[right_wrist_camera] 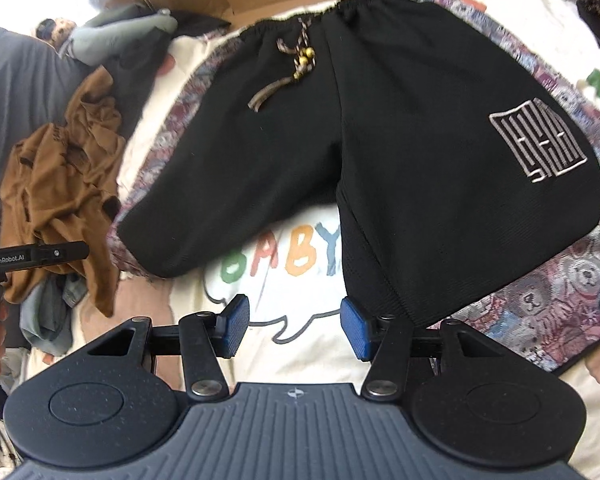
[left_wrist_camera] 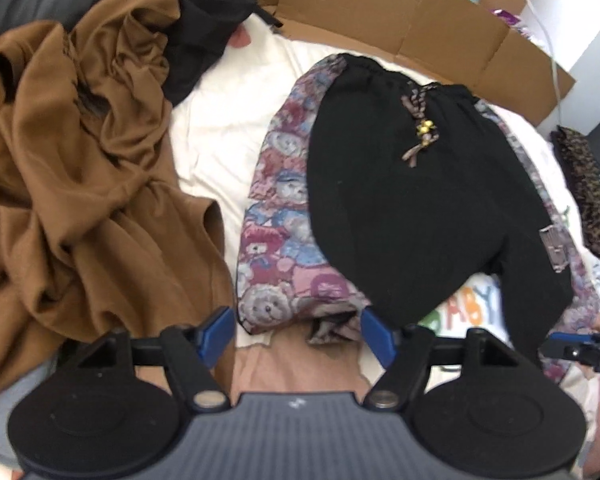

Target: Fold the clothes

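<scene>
Black shorts (left_wrist_camera: 412,200) with bear-print side panels (left_wrist_camera: 280,220) lie flat on the cream bed cover (left_wrist_camera: 220,128), waistband away from me and a beaded drawstring (left_wrist_camera: 420,128) on top. My left gripper (left_wrist_camera: 298,336) stands open just short of the left leg hem, nothing between its blue pads. In the right wrist view the same shorts (right_wrist_camera: 420,120) show a white embroidered logo (right_wrist_camera: 538,146). My right gripper (right_wrist_camera: 294,330) is open over the "BABY" print (right_wrist_camera: 284,260), its right pad (right_wrist_camera: 356,330) at the edge of the right leg hem.
A crumpled brown garment (left_wrist_camera: 80,180) lies left of the shorts, with a black one (left_wrist_camera: 204,40) behind it. A cardboard sheet (left_wrist_camera: 380,12) runs along the far edge. A leopard-print item (left_wrist_camera: 584,188) sits at the right. Denim (right_wrist_camera: 48,312) peeks out at the lower left.
</scene>
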`<state>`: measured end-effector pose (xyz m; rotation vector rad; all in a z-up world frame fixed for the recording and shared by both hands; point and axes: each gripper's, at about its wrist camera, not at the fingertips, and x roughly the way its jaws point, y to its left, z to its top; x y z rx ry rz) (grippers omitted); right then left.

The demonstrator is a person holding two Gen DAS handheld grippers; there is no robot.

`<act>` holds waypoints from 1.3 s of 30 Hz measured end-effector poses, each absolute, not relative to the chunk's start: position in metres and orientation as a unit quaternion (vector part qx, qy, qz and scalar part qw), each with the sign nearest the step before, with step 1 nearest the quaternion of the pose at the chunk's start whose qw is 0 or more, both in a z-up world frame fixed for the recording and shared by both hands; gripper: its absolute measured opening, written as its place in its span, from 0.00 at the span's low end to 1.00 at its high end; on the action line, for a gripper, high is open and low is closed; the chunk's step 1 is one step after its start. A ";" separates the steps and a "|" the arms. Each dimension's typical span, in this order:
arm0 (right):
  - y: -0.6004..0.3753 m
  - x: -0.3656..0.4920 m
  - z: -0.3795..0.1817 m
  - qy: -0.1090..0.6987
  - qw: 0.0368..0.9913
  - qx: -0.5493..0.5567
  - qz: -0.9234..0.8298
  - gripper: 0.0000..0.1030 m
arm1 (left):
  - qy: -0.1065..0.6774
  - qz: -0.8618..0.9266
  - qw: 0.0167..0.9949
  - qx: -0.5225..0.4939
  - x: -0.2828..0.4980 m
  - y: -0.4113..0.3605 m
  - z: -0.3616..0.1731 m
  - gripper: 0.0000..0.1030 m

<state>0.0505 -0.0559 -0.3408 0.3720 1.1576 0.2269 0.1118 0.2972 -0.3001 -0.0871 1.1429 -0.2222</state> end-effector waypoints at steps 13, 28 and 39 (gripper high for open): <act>-0.030 0.093 -0.380 0.550 0.807 0.182 0.114 0.53 | 0.528 -0.082 0.840 -0.090 0.125 0.309 -0.366 0.70; -0.020 0.139 -0.411 0.536 0.818 0.203 0.054 0.57 | 0.472 -0.133 0.848 -0.201 0.112 0.322 -0.380 0.57; -0.024 0.148 -0.394 0.531 0.813 0.217 0.094 0.02 | 0.465 -0.142 0.853 -0.189 0.115 0.332 -0.342 0.11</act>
